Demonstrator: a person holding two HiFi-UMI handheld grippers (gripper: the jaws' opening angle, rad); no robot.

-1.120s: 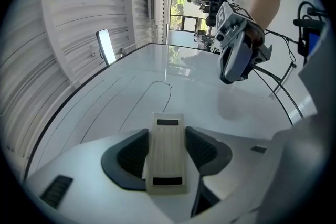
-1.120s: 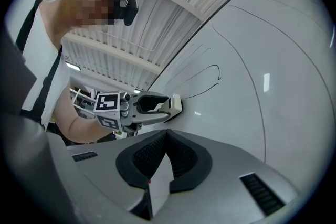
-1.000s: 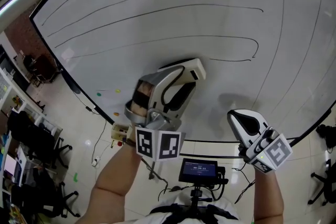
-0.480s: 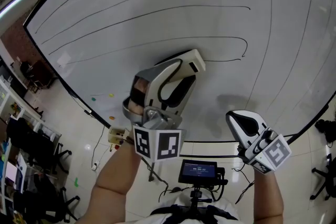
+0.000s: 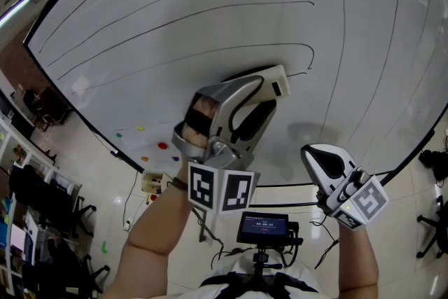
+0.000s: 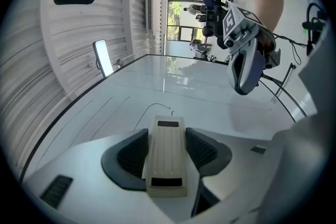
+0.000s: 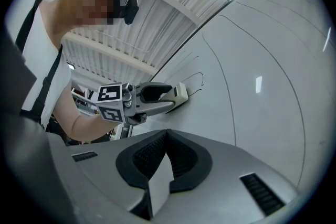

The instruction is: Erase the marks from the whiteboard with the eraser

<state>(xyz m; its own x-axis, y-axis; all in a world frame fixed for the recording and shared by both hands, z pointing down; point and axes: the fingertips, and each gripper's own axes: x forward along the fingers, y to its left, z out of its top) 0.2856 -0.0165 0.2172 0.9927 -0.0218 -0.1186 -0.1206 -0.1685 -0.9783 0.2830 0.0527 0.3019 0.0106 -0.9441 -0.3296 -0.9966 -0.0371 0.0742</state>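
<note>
Cream plastic eraser (image 6: 167,157) sits pinched between the left gripper's (image 6: 167,136) jaws. Its long axis runs straight out along them, and its far end meets the whiteboard (image 6: 199,89) beside a hooked black line (image 6: 157,107). Only the head view shows the longer lines (image 5: 210,10) higher up. Further right, the right gripper (image 7: 167,139) has its jaws pressed together, empty.

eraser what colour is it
The eraser is cream with dark end patches; best in left gripper view.
</note>
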